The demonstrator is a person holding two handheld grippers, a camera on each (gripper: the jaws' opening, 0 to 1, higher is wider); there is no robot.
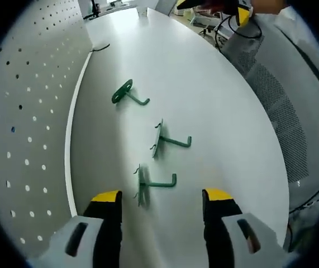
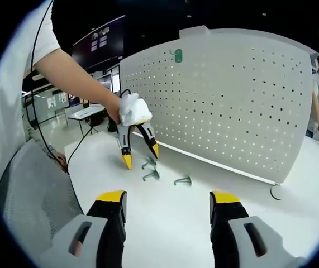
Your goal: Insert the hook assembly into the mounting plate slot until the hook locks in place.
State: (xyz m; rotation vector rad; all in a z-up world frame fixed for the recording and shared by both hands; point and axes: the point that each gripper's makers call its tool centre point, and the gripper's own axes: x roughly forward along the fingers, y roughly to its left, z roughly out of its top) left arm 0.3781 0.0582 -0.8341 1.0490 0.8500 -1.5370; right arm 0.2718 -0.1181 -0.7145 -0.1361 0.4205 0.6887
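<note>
Green wire hooks lie loose on the white worktop (image 1: 215, 100) — three of them, none yet in the pegboard (image 1: 25, 111). The left gripper (image 1: 162, 196) hangs just over the nearest hook (image 1: 151, 183), its yellow-tipped fingers (image 1: 106, 196) spread wide with nothing between them; that hook lies between and just ahead of the fingers. A second hook (image 1: 167, 140) lies beyond it, a third hook (image 1: 127, 94) farther still. The step in hand looks like the first pick-up: the next move calls for lowering and closing on the near hook, then carrying it to the board on the fingers' left. The right gripper (image 2: 167, 198) stands back, fingers also apart and empty. A black cable (image 1: 99, 48) lies far ahead; nothing blocks the grasp
</note>
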